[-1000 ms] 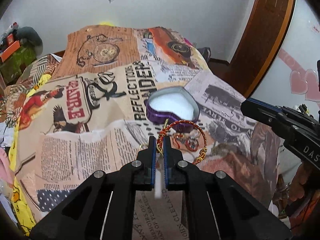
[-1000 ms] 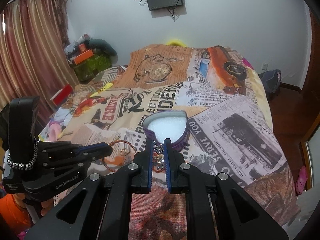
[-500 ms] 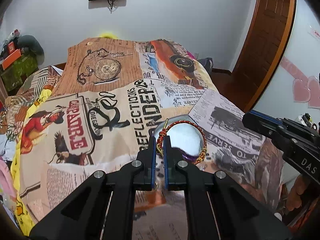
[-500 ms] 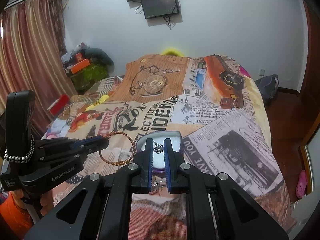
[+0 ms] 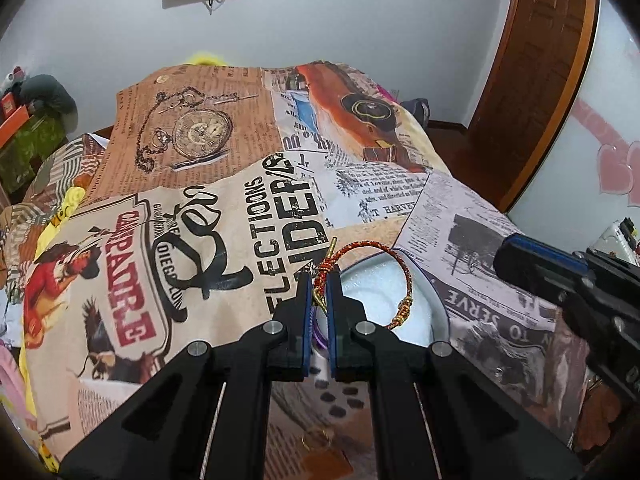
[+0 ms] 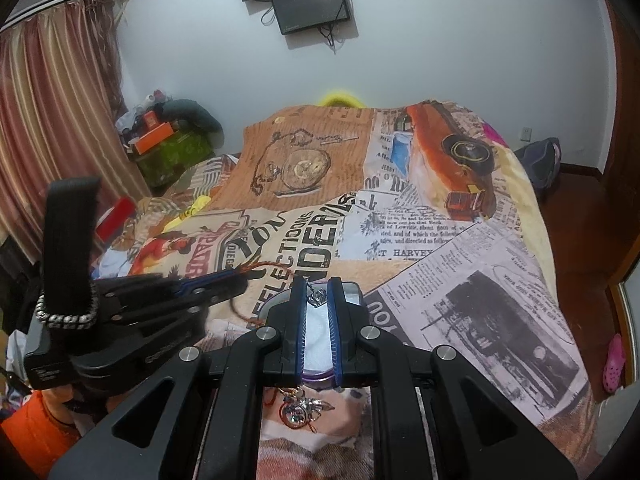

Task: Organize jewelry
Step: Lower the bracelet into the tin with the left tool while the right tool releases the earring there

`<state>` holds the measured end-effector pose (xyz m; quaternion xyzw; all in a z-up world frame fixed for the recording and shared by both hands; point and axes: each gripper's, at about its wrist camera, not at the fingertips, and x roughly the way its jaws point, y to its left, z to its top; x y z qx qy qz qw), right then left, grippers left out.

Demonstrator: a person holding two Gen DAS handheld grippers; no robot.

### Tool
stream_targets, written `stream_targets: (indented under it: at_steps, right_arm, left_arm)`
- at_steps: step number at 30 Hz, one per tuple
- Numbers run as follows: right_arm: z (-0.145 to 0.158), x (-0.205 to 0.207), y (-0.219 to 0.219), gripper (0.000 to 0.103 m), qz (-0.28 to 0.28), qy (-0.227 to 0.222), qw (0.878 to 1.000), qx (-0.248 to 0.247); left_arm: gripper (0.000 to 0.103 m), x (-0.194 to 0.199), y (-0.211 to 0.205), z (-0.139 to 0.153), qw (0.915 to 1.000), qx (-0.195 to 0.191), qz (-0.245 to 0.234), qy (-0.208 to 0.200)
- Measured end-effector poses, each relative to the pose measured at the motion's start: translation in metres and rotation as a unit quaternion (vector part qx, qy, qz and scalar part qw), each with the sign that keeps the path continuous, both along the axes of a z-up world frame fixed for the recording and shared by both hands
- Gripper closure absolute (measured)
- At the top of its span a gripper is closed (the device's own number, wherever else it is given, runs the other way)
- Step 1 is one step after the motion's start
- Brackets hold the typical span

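My left gripper (image 5: pixel 319 290) is shut on a red-and-gold cord bracelet (image 5: pixel 404 276) and holds it above the purple heart-shaped box (image 5: pixel 434 306) with white lining. My right gripper (image 6: pixel 317 294) is shut on a small silver pendant (image 6: pixel 318 297) on a thin chain, also over the box (image 6: pixel 354 290). The left gripper (image 6: pixel 236 276) shows at the left of the right wrist view. The right gripper shows at the right edge of the left wrist view (image 5: pixel 508 254). More jewelry (image 6: pixel 300 410) lies on the bed below my right gripper.
The bed is covered with a newspaper-print blanket (image 5: pixel 200 240). A small gold piece (image 5: pixel 316 438) lies on it under my left gripper. A wooden door (image 5: pixel 532 64) stands at the right, and boxes and clutter (image 6: pixel 164 140) sit left of the bed.
Both grippers have lifted with their jewelry and moved forward over the heart-shaped box. The box now sits closer beneath the fingertips in both views.
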<state>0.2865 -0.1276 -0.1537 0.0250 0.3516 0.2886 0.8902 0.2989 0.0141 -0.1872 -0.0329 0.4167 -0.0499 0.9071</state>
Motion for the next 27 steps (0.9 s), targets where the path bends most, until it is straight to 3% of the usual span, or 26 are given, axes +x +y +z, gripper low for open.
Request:
stream_targets:
  at_steps: [13, 27]
  right_arm:
    - [-0.032, 0.018, 0.017, 0.094, 0.021, 0.041, 0.998, -0.033]
    - [-0.056, 0.019, 0.025, 0.094, 0.031, 0.064, 0.995, -0.07]
  left_arm:
    - [0.098, 0.016, -0.011, -0.026, 0.9993, 0.012, -0.019, 0.03]
    - [0.098, 0.012, -0.013, -0.026, 0.9988, 0.015, -0.033, 0.034]
